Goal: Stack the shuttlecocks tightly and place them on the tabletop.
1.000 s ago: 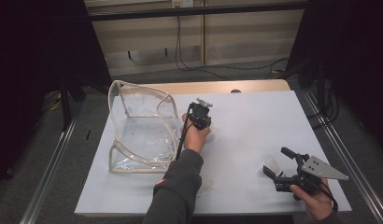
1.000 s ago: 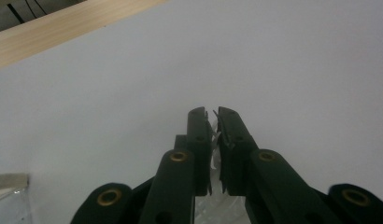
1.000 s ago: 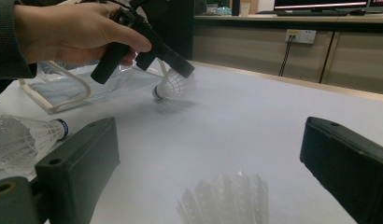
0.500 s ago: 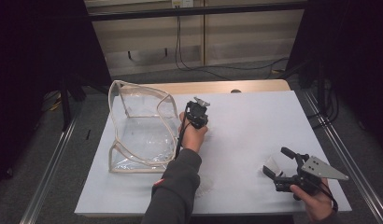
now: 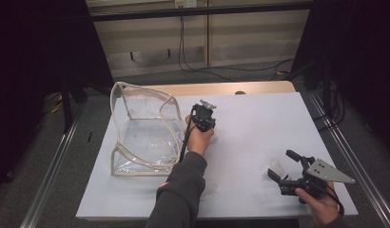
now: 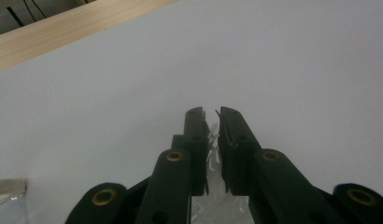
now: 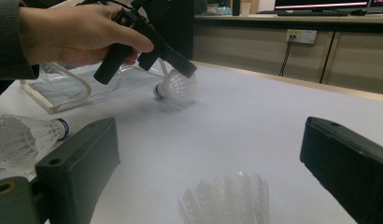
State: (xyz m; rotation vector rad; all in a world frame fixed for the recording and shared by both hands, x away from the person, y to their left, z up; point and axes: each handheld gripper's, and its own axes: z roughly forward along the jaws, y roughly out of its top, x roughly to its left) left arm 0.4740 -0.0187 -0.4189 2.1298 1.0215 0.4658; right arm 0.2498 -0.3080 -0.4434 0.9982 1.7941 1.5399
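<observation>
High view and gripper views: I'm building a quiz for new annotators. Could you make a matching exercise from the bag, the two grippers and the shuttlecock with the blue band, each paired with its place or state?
Things:
1. clear bag
2. left gripper
3. right gripper
4. blue-banded shuttlecock

Places or states:
A. shut on a white shuttlecock
B. lying on its side on the white table
C. standing at the table's left side
D. jaws wide apart

Pairs: 1-C, 2-A, 3-D, 4-B
</observation>
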